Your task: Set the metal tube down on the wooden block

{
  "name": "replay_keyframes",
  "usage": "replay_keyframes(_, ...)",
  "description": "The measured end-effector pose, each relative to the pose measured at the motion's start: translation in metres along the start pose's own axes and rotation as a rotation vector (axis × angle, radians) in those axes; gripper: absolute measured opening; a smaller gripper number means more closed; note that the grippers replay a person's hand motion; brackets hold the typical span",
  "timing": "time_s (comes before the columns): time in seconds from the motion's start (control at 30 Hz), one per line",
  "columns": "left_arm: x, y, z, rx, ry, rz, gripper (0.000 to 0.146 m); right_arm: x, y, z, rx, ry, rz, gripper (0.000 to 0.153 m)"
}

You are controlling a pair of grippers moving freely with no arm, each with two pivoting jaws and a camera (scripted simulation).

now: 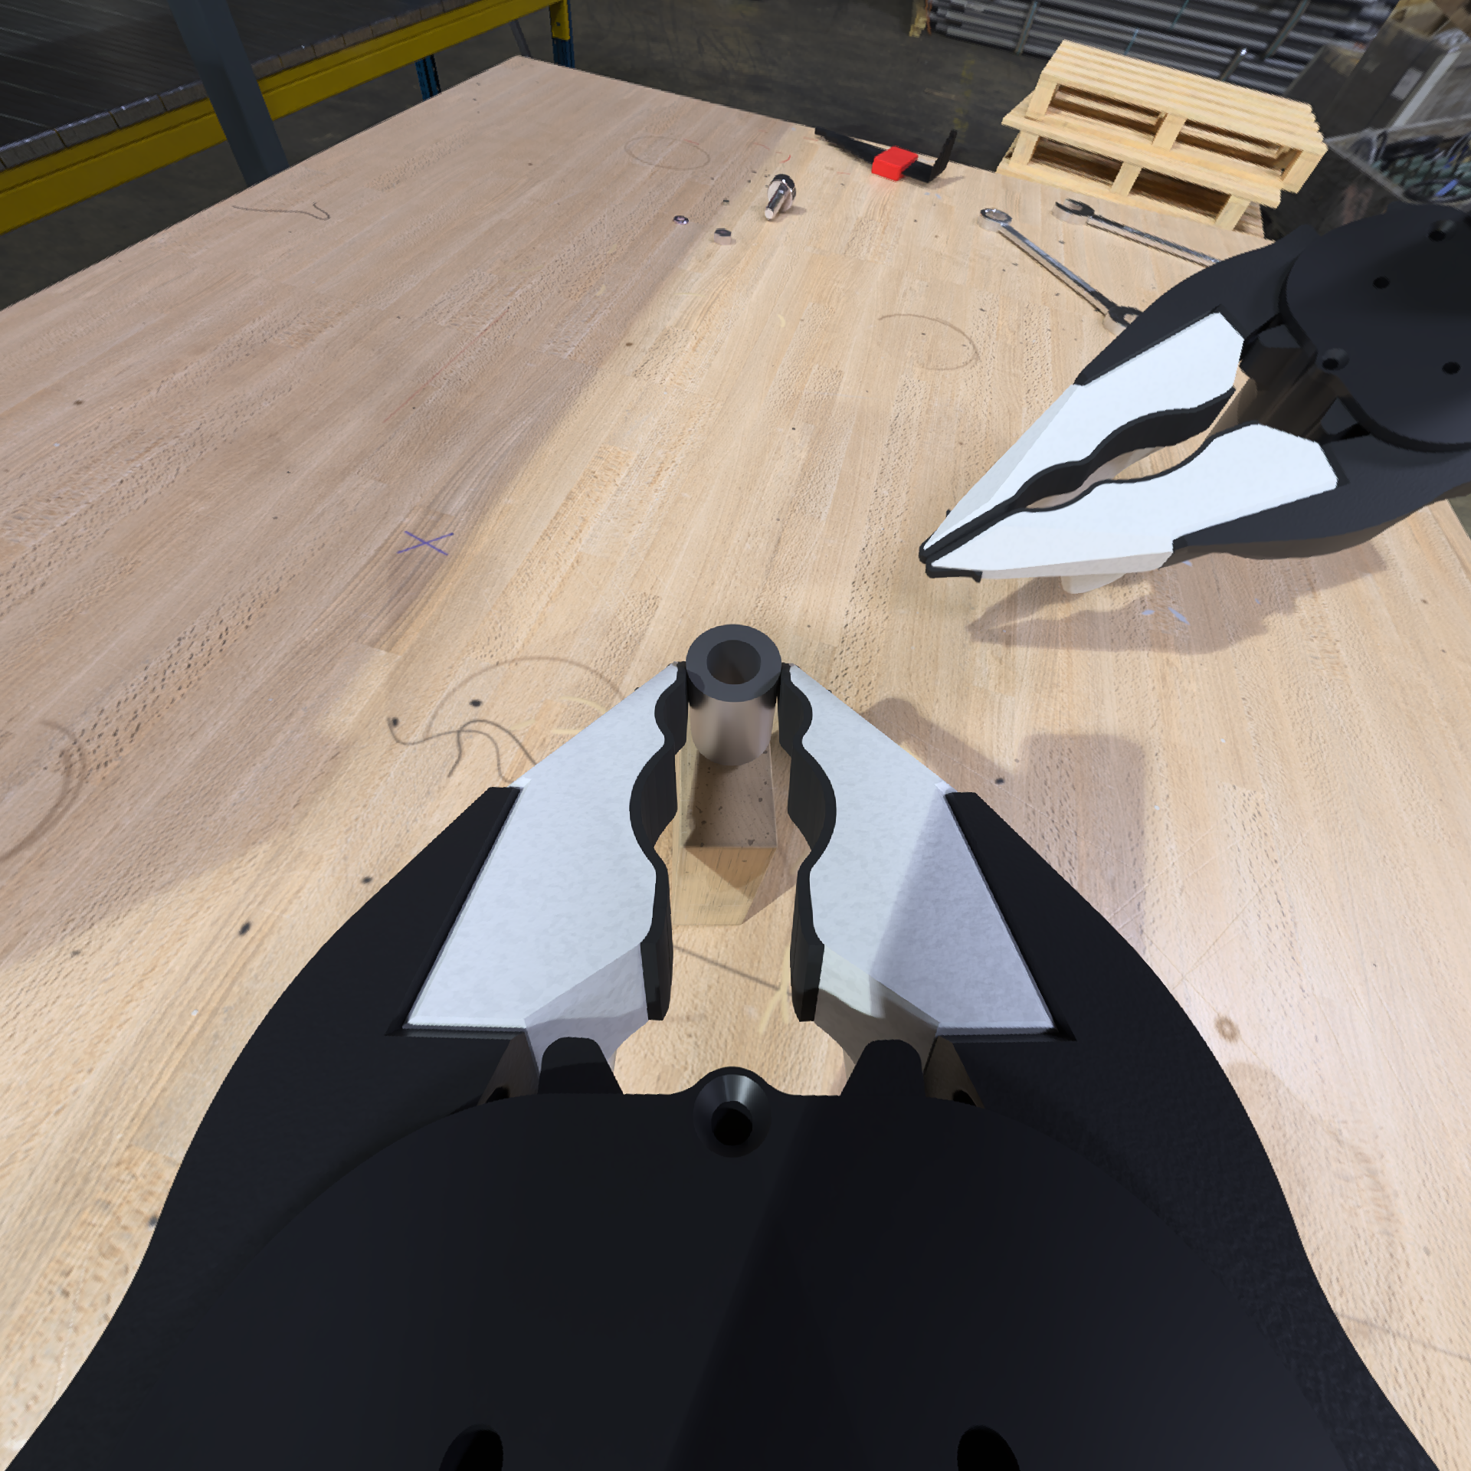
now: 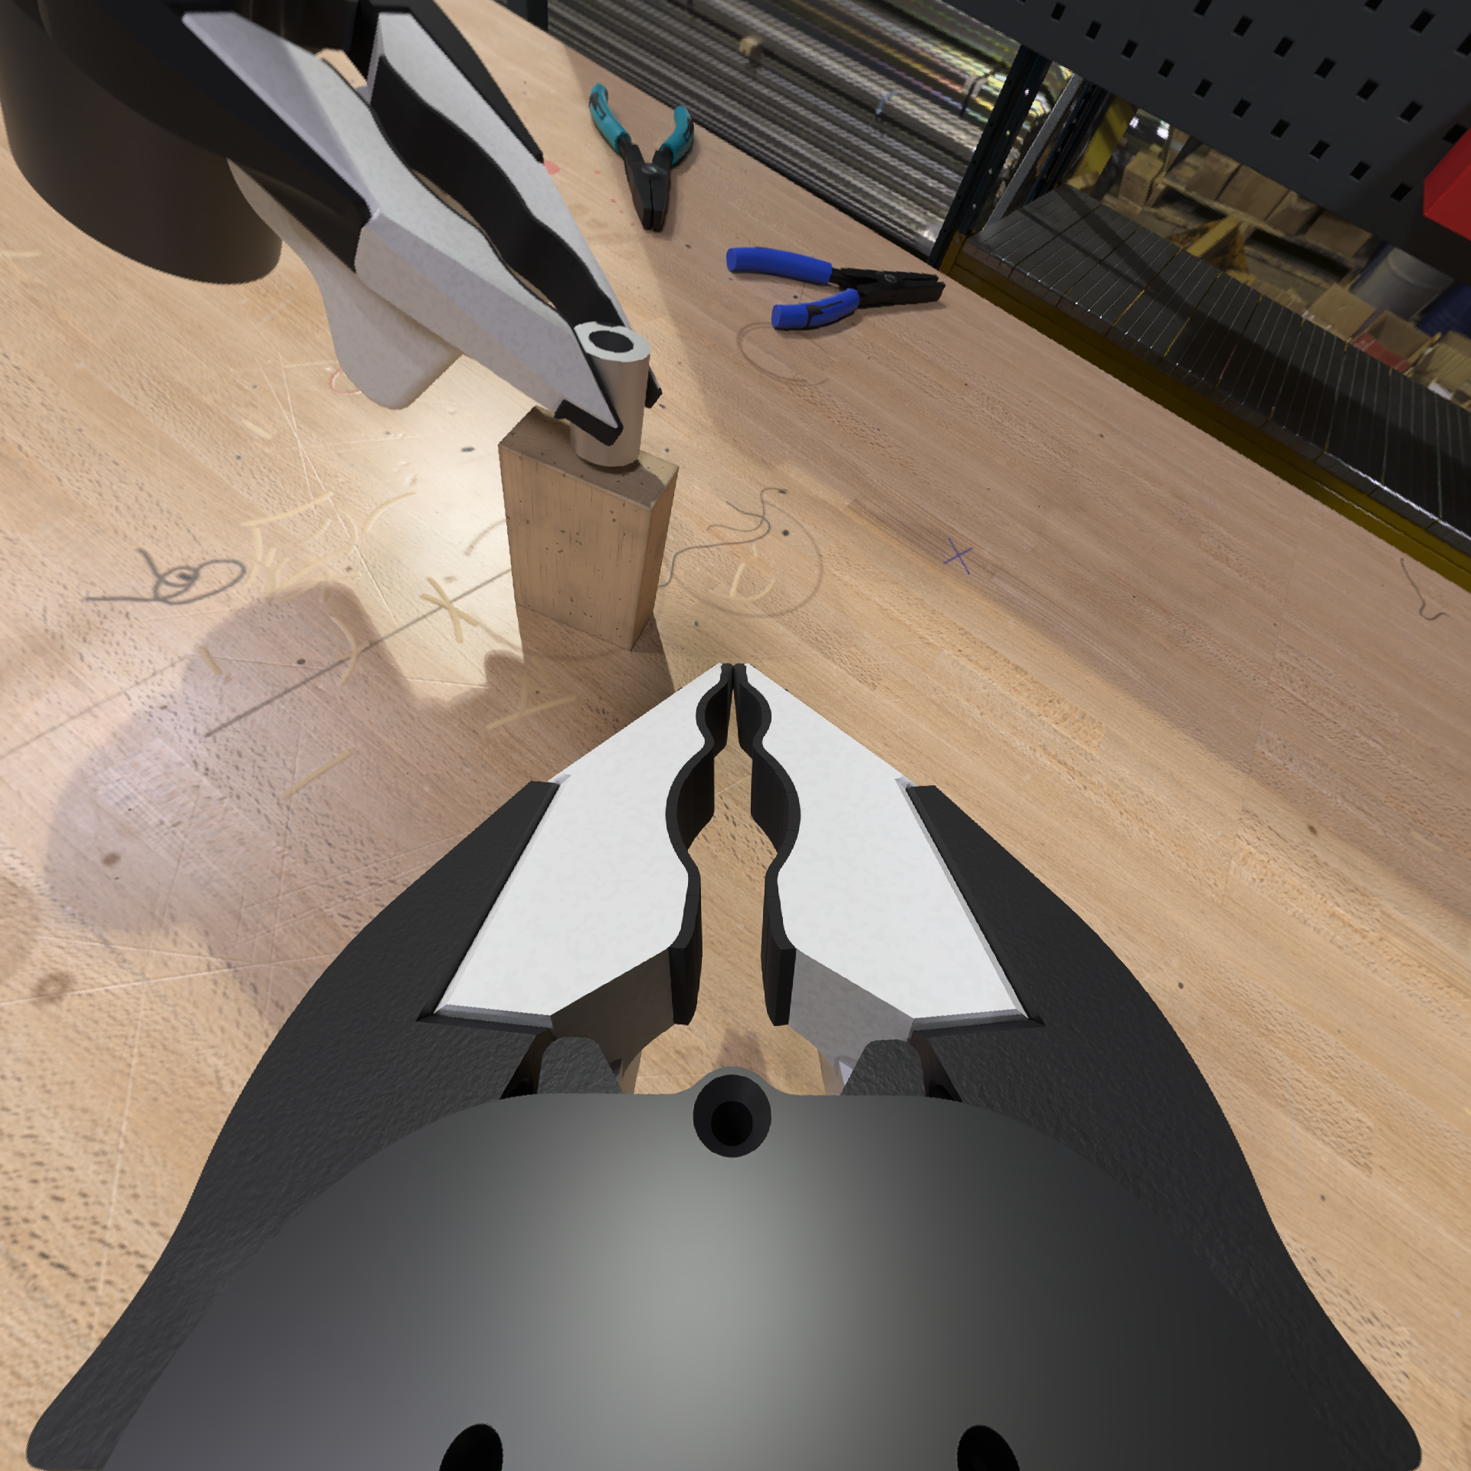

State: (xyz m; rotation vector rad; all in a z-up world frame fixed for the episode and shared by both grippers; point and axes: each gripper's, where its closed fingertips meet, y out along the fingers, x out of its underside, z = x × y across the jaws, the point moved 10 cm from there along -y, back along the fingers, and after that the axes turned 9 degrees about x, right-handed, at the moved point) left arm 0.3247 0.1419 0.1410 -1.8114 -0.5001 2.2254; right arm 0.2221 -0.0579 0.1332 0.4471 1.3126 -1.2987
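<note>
My left gripper (image 1: 732, 676) is shut on a short metal tube (image 1: 731, 700), held upright between the fingertips. The tube's lower end rests on top of an upright wooden block (image 1: 728, 844) that stands on the workbench below the fingers. In the right wrist view the same tube (image 2: 617, 390) sits at the far top edge of the block (image 2: 585, 541), with the left gripper (image 2: 613, 382) clamped around it. My right gripper (image 2: 732, 673) is shut and empty, low over the bench just in front of the block; it also shows in the left wrist view (image 1: 931, 557).
On the wooden workbench (image 1: 398, 398) lie a bolt (image 1: 778, 195), small nuts (image 1: 723, 234), two spanners (image 1: 1059, 267) and a red-handled clamp (image 1: 895, 161). A wooden pallet (image 1: 1154, 131) stands at the far edge. Teal pliers (image 2: 649, 155) and blue pliers (image 2: 828, 286) lie beyond the block.
</note>
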Motion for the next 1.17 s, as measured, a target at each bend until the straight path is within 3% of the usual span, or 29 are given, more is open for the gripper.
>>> replay_keyframes(0.6,0.003,0.001,0.008,-0.081,0.046,-0.053,0.022,0.000,-0.004,0.003,-0.016,0.048,0.013,0.000)
replay_keyframes(0.87,0.014,-0.007,0.023,-0.204,0.106,-0.147,0.043,0.001,-0.008,0.009,-0.006,0.087,0.048,0.000)
replay_keyframes(0.97,0.020,-0.014,0.032,-0.286,0.104,-0.187,0.046,0.001,-0.010,0.013,0.001,0.113,0.066,0.000)
replay_keyframes(1.17,0.030,-0.010,0.066,-0.315,0.219,-0.263,0.043,0.003,-0.010,0.017,-0.001,0.157,0.076,0.000)
